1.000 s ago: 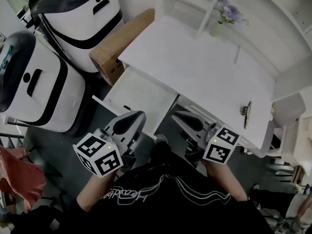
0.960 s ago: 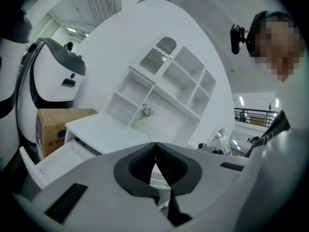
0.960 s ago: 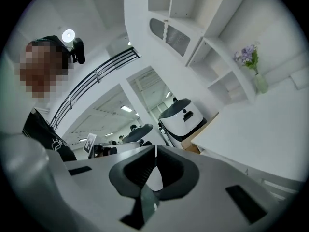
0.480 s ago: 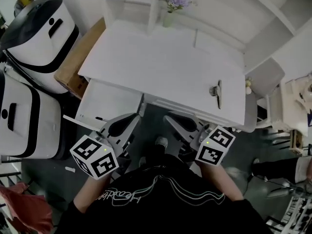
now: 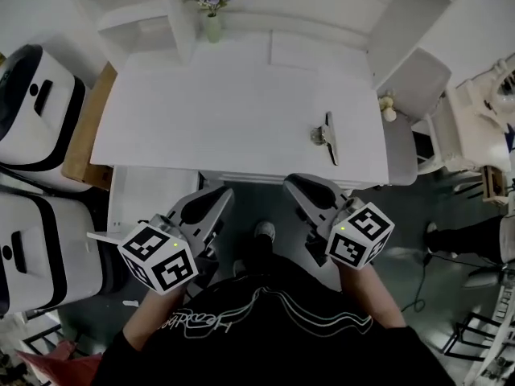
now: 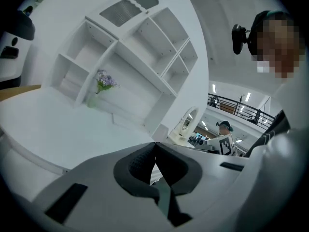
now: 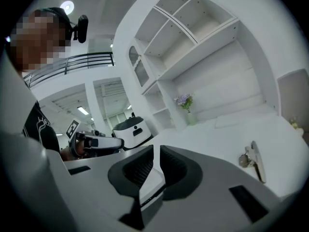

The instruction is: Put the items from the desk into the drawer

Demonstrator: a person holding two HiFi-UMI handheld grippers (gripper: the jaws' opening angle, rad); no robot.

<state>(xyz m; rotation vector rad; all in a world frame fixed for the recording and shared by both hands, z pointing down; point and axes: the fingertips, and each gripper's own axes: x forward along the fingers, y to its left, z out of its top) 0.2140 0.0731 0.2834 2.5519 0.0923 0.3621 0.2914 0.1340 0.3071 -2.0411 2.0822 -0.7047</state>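
White desk (image 5: 225, 111) with shelving at the back is taking up most of the scene, and the one loose thing I'm seeing on it is a silvery metal clip (image 5: 328, 137), lying flat on the right part of the top, near the front edge. The drawer (image 5: 133, 199) is sticking out, open, under the desk's left front corner. The person is holding both tools low, just in front of the desk edge and pointing toward it. The left gripper (image 5: 216, 195) is hanging over the drawer's right side with its pads pressing together tip to tip and gripping nothing. The right gripper (image 5: 296, 185) is sitting just short of the clip, well apart from it, jaws pretty much closed with only a thin slit showing, also carrying nothing. A little vase of purple flowers (image 5: 212, 26) is standing at the back.
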